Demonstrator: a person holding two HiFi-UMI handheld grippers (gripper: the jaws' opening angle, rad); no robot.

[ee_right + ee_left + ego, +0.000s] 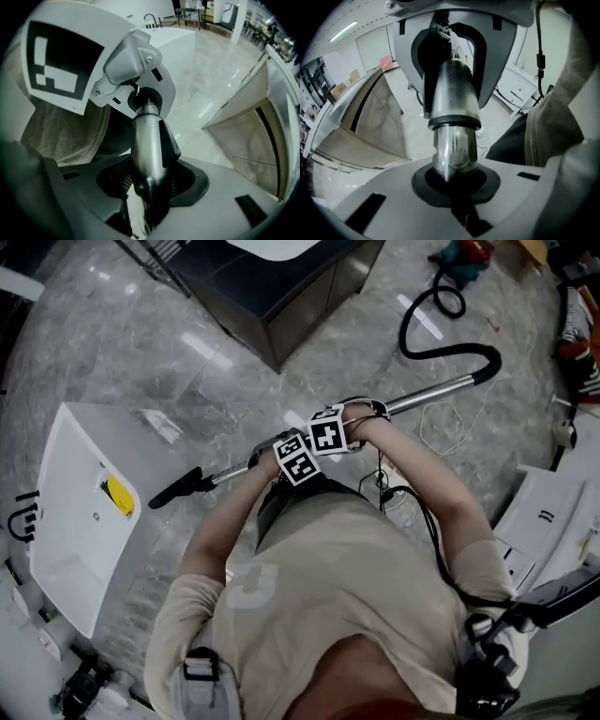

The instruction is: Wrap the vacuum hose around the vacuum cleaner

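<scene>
In the head view a metal vacuum wand (pixel 427 395) runs across the grey floor, from a black nozzle (pixel 178 489) at the left to a black handle (pixel 486 366) at the right. From the handle a black hose (pixel 422 345) loops up to a red and teal object (pixel 464 254) at the top edge. Both grippers sit side by side on the wand's middle, marker cubes up. My left gripper (pixel 294 465) (pixel 452 187) is shut on the wand (pixel 454 117). My right gripper (pixel 334 433) (pixel 147 197) is shut on the wand (pixel 147 140) too, just right of the left one.
A dark cabinet (pixel 281 287) stands at the top centre. A white unit (pixel 75 521) with a yellow patch lies at the left. White furniture (pixel 544 512) is at the right. A thin white cord (pixel 450 432) lies on the floor below the wand.
</scene>
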